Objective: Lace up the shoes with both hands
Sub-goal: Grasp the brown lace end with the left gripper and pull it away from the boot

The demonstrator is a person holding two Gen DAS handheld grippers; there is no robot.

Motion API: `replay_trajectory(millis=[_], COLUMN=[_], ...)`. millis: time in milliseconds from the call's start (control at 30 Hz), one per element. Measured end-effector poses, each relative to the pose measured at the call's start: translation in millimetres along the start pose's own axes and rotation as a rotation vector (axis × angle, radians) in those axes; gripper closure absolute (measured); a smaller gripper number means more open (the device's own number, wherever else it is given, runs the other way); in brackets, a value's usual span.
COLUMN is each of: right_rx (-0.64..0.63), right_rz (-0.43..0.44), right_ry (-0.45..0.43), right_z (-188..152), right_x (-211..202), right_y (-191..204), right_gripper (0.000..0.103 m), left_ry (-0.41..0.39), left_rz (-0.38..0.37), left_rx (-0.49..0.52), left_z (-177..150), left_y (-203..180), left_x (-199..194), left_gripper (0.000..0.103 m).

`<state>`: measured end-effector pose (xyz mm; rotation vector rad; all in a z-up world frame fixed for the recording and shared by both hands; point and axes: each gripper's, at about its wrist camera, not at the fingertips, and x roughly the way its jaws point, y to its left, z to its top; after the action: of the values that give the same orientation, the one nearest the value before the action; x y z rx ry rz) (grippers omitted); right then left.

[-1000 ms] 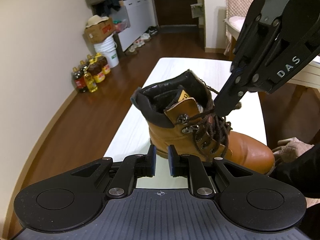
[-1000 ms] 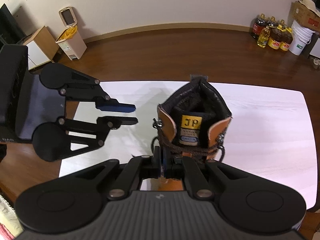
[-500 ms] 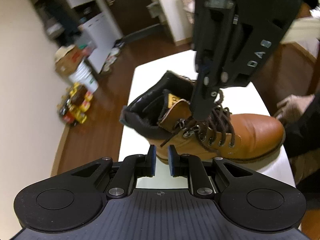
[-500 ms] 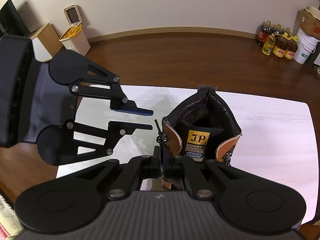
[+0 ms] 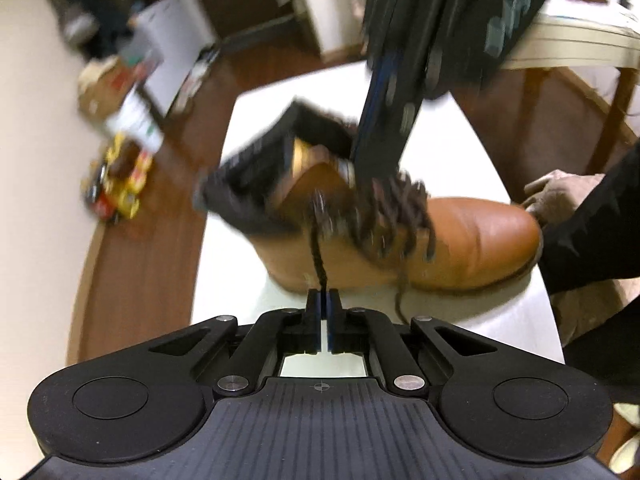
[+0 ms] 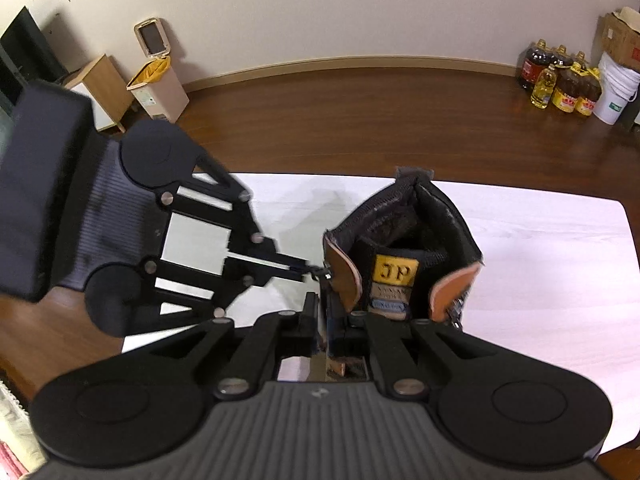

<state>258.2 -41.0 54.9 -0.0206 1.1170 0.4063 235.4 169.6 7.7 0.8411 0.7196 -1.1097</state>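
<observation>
With its jaws just closed, the left gripper (image 5: 324,300) pinches the lace end (image 5: 318,252) beside the boot (image 5: 460,240), while the right gripper (image 6: 323,320), nearly closed, seems to clamp laces; next, draw it taut.

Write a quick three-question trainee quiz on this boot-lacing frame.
1. True or false: the left gripper is open.
2. The tan leather boot stands on: A) wooden floor, B) white table, C) cardboard box.
3. Fill in: the yellow tongue label reads ___.
Key: 1 false, it is shut on the dark brown braided lace; 2 B; 3 JP.
</observation>
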Motion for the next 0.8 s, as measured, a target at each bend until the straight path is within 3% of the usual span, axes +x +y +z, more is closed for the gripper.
replay_trajectory(millis=[67, 133, 233, 367, 567, 800], right_rx=[0.013, 0.031, 0.054, 0.060, 0.063, 0.081], right_rz=[-0.008, -0.025, -0.041, -0.026, -0.006, -0.008], right_ry=[0.004, 0.013, 0.033, 0.042, 0.033, 0.061], right_z=[-5.4, -12.3, -23.6, -26.7, -30.0, -42.5], right_x=[-2.2, -3.8, -3.8, -1.2, -0.9, 5.5], right_y=[-4.1, -9.5, -15.0, -12.0, -8.6, -7.1], right_gripper=[0.099, 0.099, 0.099, 0.099, 0.097, 0.094], left_ry=[0.012, -0.024, -0.057, -0.055, 0.024, 0.034], left_rz=[-0.033, -0.108, -0.157, -0.135, -0.052, 0.007], left_rx=[-0.034, -0.081, -0.121, -0.216, -0.302, -0.250], left_z=[-6.7, -10.5, -7.7, -14.0, -46.2, -46.9], left_y=[-8.5, -27.0, -42.5, -38.9, -28.3, -30.8], left_x=[5.2, 3.5, 0.6, 3.3, 5.8, 41.5], left_gripper=[0.101, 0.101, 0.101, 0.100, 0.093, 0.083])
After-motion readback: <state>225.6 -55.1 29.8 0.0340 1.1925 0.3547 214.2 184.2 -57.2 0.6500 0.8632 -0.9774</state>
